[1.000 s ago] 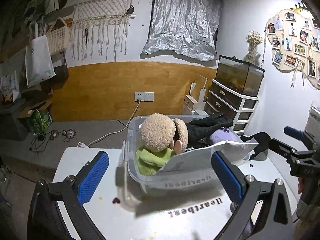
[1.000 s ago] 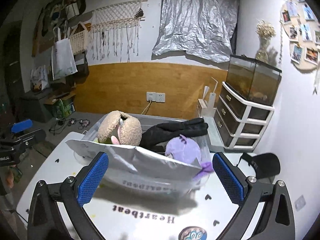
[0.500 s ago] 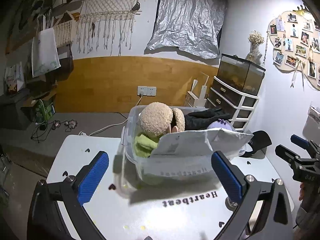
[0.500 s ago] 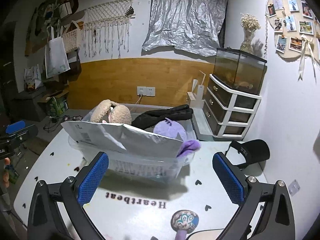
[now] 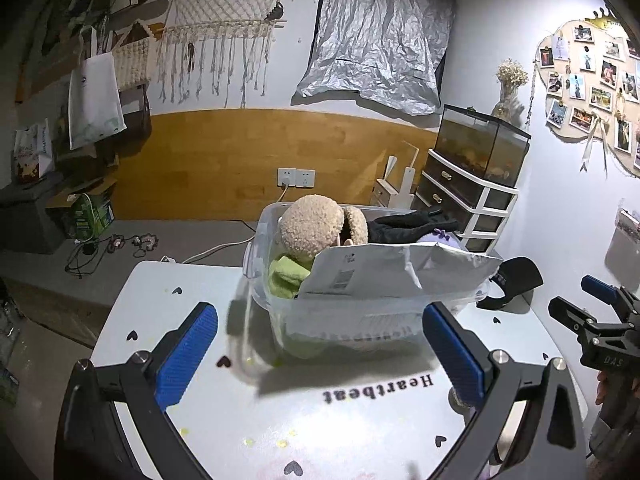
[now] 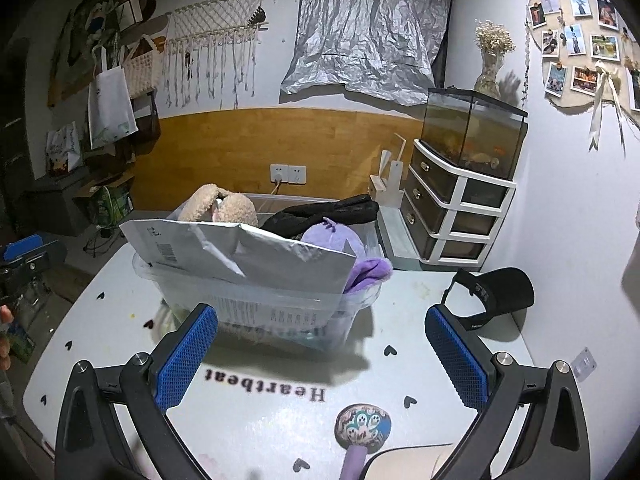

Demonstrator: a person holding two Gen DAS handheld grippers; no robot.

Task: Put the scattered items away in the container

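The clear plastic container (image 5: 264, 280) stands on the white bench (image 5: 152, 292), ahead of and between the blue pads of the left tongs (image 5: 320, 354), which are spread wide and hold nothing. From the right wrist view the same container (image 6: 360, 304) sits ahead of the right tongs (image 6: 322, 356), nearer the left pad than the right; these tongs too are wide apart and empty. Inside the container there is one grey mailer bag (image 6: 256, 258) leaning along the near wall and rising above the rim, one beige fuzzy plush (image 5: 310, 230) with a green cloth (image 5: 286, 276) below it, one black glove-like item (image 6: 324, 214) lying across the back, and one purple soft item (image 6: 340, 242) whose end droops over the container's right edge. Outside the container, one black cap (image 6: 494, 294) lies on the bench to the right, near but apart from the container and just beyond the right pad of the right tongs. One round patterned object on a purple handle (image 6: 362, 426) lies on the bench close below the right tongs, between their pads. In the left wrist view the right tongs (image 5: 588, 302) show at the far right edge, well apart from the container.
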